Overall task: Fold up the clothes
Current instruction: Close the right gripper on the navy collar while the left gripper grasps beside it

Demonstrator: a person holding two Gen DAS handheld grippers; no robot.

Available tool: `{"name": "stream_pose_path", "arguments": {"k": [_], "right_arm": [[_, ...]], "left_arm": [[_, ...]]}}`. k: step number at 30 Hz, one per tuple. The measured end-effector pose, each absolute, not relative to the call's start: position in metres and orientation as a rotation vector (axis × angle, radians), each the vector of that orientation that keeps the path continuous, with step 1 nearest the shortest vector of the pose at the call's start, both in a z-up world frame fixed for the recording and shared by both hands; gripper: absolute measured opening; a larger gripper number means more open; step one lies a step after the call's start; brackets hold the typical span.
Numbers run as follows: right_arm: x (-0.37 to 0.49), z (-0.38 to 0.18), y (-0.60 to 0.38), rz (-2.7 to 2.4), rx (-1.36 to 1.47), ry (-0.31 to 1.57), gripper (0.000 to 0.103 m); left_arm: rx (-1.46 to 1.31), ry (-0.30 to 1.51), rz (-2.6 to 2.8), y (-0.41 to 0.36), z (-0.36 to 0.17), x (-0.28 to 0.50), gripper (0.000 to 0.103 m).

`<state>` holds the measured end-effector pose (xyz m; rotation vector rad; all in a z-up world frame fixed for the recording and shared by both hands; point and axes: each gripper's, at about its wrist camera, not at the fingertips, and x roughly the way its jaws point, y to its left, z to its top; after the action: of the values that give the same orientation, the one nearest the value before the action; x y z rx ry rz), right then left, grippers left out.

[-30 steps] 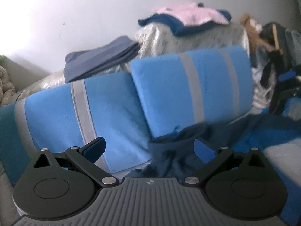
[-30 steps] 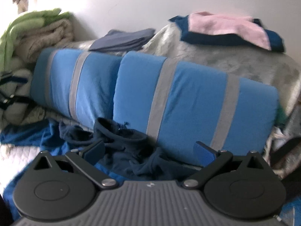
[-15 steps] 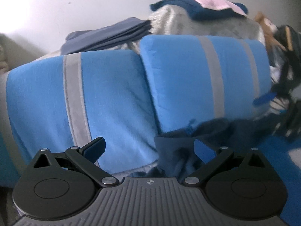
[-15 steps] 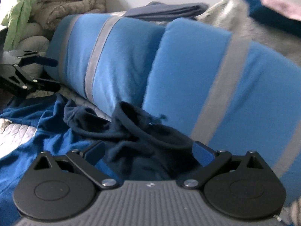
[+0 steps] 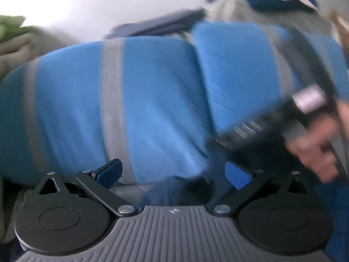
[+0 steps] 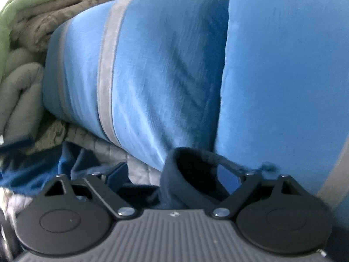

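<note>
Dark navy garment (image 6: 187, 174) lies crumpled at foot of two blue pillows (image 6: 152, 69) w/ grey stripes, its looped edge btwn the closing jaws of right gripper (image 6: 183, 174), pads not yet pressing; left gripper (image 5: 173, 173) wide apart, holding nothing, garment near its right finger.

Both claws lower and closer to the blue pillows (image 6: 165, 69). Right claw (image 6: 181, 172) closing, now astride the navy garment's (image 6: 192, 174) rim. Right hand (image 5: 314, 139) newly visible beside left claw (image 5: 172, 172).
</note>
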<state>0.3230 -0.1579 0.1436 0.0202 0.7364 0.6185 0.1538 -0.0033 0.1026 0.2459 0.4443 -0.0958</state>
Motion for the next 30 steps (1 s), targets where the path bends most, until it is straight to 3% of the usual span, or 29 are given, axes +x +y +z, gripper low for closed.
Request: {"name": "stream_pose_path", "arguments": {"k": [1, 2, 3, 10, 12, 17, 19, 22, 24, 30], "right_arm": [[0.327, 0.141, -0.158, 0.612, 0.049, 0.76, 0.061], [0.33, 0.139, -0.158, 0.605, 0.078, 0.783, 0.029], [0.33, 0.14, -0.162, 0.599, 0.106, 0.787, 0.01], [0.314, 0.161, -0.203, 0.571, 0.233, 0.746, 0.009], [0.305, 0.169, -0.215, 0.576, 0.238, 0.73, 0.009], [0.28, 0.178, -0.239, 0.597, 0.238, 0.705, 0.008], [0.27, 0.179, -0.244, 0.61, 0.229, 0.703, 0.008], [0.259, 0.178, -0.244, 0.632, 0.21, 0.701, 0.008], [0.253, 0.179, -0.242, 0.644, 0.181, 0.693, 0.008], [0.239, 0.179, -0.239, 0.671, 0.075, 0.665, 0.008]], "left_arm": [[0.273, 0.438, -0.105, -0.005, 0.097, 0.153, 0.103], [0.299, 0.435, -0.121, -0.007, 0.092, 0.152, 0.103], [0.325, 0.436, -0.143, -0.009, 0.087, 0.152, 0.103], [0.496, 0.391, -0.224, -0.038, 0.059, 0.147, 0.101], [0.544, 0.367, -0.246, -0.05, 0.056, 0.145, 0.094], [0.585, 0.33, -0.277, -0.072, 0.056, 0.145, 0.091], [0.579, 0.324, -0.291, -0.077, 0.056, 0.147, 0.087], [0.612, 0.316, -0.292, -0.087, 0.057, 0.149, 0.067], [0.666, 0.313, -0.281, -0.095, 0.056, 0.148, 0.061], [0.757, 0.344, -0.283, -0.106, 0.051, 0.152, 0.054]]}}
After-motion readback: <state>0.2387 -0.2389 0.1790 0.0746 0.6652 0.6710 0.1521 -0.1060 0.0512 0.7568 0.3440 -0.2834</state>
